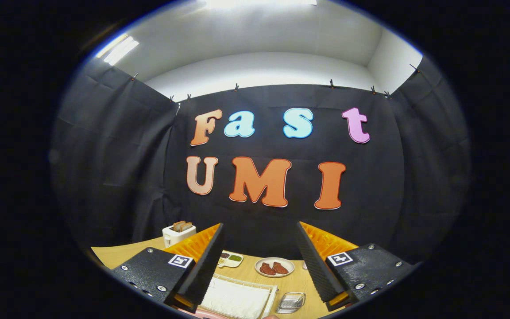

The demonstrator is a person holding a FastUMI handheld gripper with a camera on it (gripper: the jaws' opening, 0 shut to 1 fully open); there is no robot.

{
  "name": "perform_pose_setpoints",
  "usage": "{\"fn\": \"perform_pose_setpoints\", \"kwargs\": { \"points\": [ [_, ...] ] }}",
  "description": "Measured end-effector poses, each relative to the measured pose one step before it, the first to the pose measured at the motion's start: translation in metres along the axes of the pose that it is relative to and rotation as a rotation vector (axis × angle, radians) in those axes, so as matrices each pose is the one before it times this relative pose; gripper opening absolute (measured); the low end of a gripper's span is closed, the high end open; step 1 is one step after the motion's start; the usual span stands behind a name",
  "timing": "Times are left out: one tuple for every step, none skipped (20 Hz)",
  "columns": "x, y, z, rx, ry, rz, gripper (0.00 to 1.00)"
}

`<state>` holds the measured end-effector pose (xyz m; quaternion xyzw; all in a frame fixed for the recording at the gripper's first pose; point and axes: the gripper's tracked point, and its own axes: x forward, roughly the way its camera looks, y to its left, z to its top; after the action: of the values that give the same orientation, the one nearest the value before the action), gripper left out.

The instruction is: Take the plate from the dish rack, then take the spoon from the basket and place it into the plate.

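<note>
Gripper view, taken from low over a pale wooden counter (117,256), facing the booth's black cloth wall.

Far left, at the counter's back edge: a white toaster (178,234) with slices of bread standing up out of its slots, just outside the left finger.

Between that and the right side, the fingers (260,226) held wide apart, gripping nothing, touching nothing, tips up in front of the cloth wall with open air between them.

Just inside the left finger, toward the back of the counter: a small white two-part dish (231,258), something dark in one half and something green in the other.

Nearer, low between the fingers: a white rack (239,297) with a thin raised rim and a ribbed white surface inside, partly covered by the left finger. Cannot tell whether anything stands in it.

Beyond the rack and slightly right of it: a round pale plate (274,267) lying flat on the counter, well apart from both fingers, with two reddish-brown pieces side by side on it.

Just right of the rack, close to the right finger: a small clear basket (291,302), its contents too small to tell.
</note>
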<state>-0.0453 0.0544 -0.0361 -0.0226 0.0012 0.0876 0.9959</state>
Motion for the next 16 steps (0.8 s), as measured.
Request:
{"fn": "perform_pose_setpoints", "kwargs": {
  "points": [
    [-0.00056,0.00203,0.00612,0.00396,-0.01493,0.00153,0.95],
    [0.00045,0.00096,0.0049,0.00181,-0.01618,0.00231,0.95],
    [0.00725,0.00156,-0.00472,-0.00229,-0.00993,0.00859,0.95],
    [-0.00032,0.00186,0.00087,-0.0023,-0.00058,0.00603,0.95],
    [-0.00047,0.00182,-0.00132,-0.00039,0.00886,0.00396,0.94],
    [0.00006,0.0009,0.00022,-0.00081,0.00291,-0.0001,0.94],
    [0.00134,0.00015,0.00166,-0.00132,0.00153,-0.00214,0.95],
    [0.00019,-0.00054,-0.00016,-0.00097,0.00236,-0.00266,0.95],
    [-0.00081,-0.00011,0.0004,0.00128,0.00231,-0.00247,0.95],
    [-0.00089,0.00038,0.00027,0.00331,0.00082,-0.00006,0.95],
    [-0.00066,0.00067,0.00218,0.00426,-0.00436,0.00112,0.95],
    [-0.0006,-0.00094,0.00173,0.00168,-0.00273,-0.00235,0.95],
    [-0.0006,-0.00123,0.00003,0.00132,-0.00109,-0.00245,0.95],
    [0.00026,-0.00171,0.00002,0.00089,0.00094,-0.0079,0.95],
    [-0.00125,0.00061,0.00078,0.00488,0.00089,0.00058,0.95],
    [-0.00008,-0.00023,-0.00064,0.00469,0.00252,-0.00171,0.95]
  ]
}}
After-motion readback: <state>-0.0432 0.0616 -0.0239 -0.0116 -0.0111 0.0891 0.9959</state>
